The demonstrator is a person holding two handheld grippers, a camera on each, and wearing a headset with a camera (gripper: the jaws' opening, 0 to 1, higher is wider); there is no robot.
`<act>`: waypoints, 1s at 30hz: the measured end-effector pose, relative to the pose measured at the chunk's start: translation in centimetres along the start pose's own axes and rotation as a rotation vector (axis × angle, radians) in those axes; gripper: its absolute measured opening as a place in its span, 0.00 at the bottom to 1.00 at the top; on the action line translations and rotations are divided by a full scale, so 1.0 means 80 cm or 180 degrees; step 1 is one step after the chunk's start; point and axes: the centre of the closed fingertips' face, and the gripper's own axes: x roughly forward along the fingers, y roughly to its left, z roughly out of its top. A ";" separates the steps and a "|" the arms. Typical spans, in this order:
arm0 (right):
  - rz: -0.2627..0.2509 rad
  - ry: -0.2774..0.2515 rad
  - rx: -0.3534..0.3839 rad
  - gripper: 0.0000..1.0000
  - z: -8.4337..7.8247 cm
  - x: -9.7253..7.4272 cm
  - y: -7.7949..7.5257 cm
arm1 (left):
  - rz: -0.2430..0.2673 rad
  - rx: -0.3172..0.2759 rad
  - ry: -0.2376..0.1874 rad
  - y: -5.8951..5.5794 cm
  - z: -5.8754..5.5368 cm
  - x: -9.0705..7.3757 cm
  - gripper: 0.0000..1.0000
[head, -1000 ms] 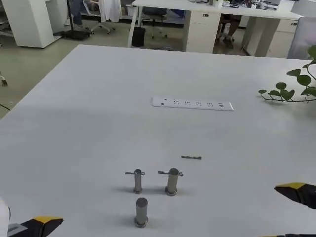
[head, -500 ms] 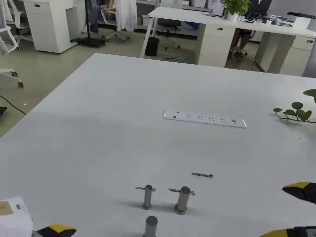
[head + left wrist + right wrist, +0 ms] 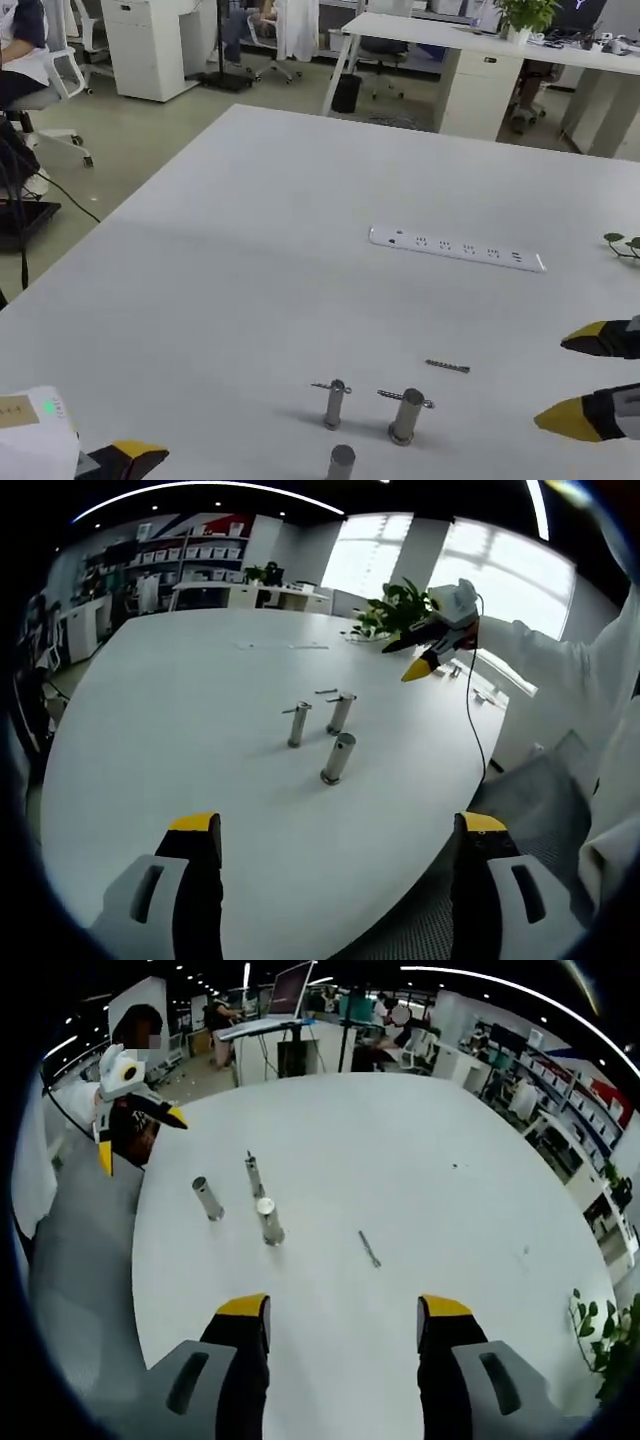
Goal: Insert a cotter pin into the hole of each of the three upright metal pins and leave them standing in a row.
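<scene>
Fingers wide and empty, the left gripper [image 3: 338, 822] and right gripper [image 3: 342, 1308] seem poised to fetch the loose cotter pin [image 3: 447, 367] beyond the fitted pins [image 3: 405, 415]. The bare pin [image 3: 342, 462] stands nearest the tabletop's [image 3: 250, 250] near edge.

My left gripper [image 3: 338, 825] and my right gripper [image 3: 344, 1308] carry jaws with matt grey plastic-looking shells, black inner faces and yellow tips of a smooth finish. The table [image 3: 250, 250] has a white, smooth, matt top with a soft sheen. The left pin [image 3: 335, 404], the right pin [image 3: 405, 416] and the front pin [image 3: 342, 462] are grey metal with a dull, satin surface. The loose cotter pin [image 3: 447, 367] is thin metal wire, darker grey. The power strip [image 3: 457, 249] has a white, smooth plastic body. My sleeve [image 3: 560, 660] is white cloth, matt and creased.
</scene>
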 end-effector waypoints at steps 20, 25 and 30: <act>0.0272 0.0345 -0.0497 0.25 0.018 0.094 -0.038 | 0.0188 -0.0090 -0.0090 0.006 -0.002 -0.012 0.95; 0.0350 0.0456 -0.0520 0.19 0.010 0.112 -0.038 | 0.0196 -0.0123 -0.0058 0.005 -0.007 -0.012 0.95; 0.0382 0.0443 -0.0446 0.20 0.015 0.126 -0.039 | 0.0268 -0.0122 -0.0073 0.008 -0.009 -0.013 0.95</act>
